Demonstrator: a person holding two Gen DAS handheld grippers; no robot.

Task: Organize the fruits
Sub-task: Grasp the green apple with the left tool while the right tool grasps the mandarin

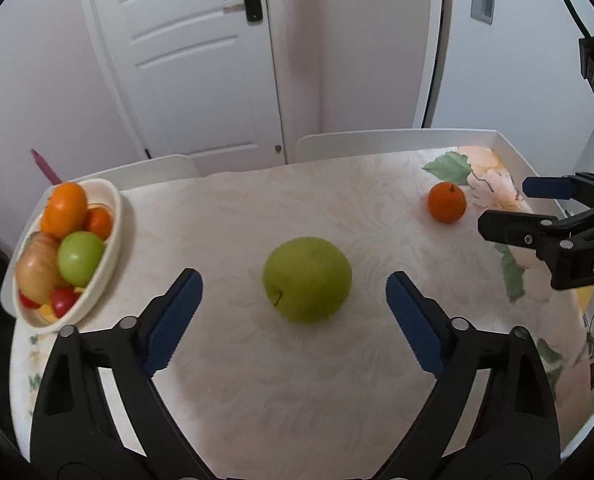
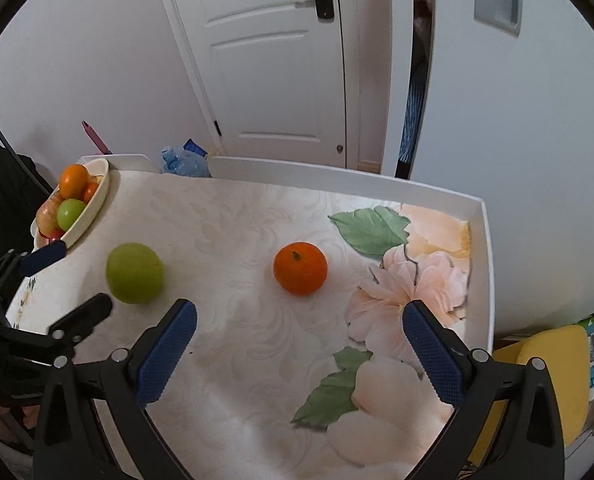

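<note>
Matt green apple (image 1: 307, 279), glossy bowl (image 1: 111, 236), patterned tablecloth (image 1: 297, 380)

Green apple (image 1: 307, 279): plain yellow-green, ahead of the left gripper (image 1: 293, 292), whose pads were blue on black fingers. Orange (image 2: 300, 268): uniform bright orange, ahead of the right gripper (image 2: 300, 320). Tablecloth (image 2: 237, 240): cream, faint swirls, pink flowers and green leaves printed. Bowl (image 1: 109, 240): cream.
</note>
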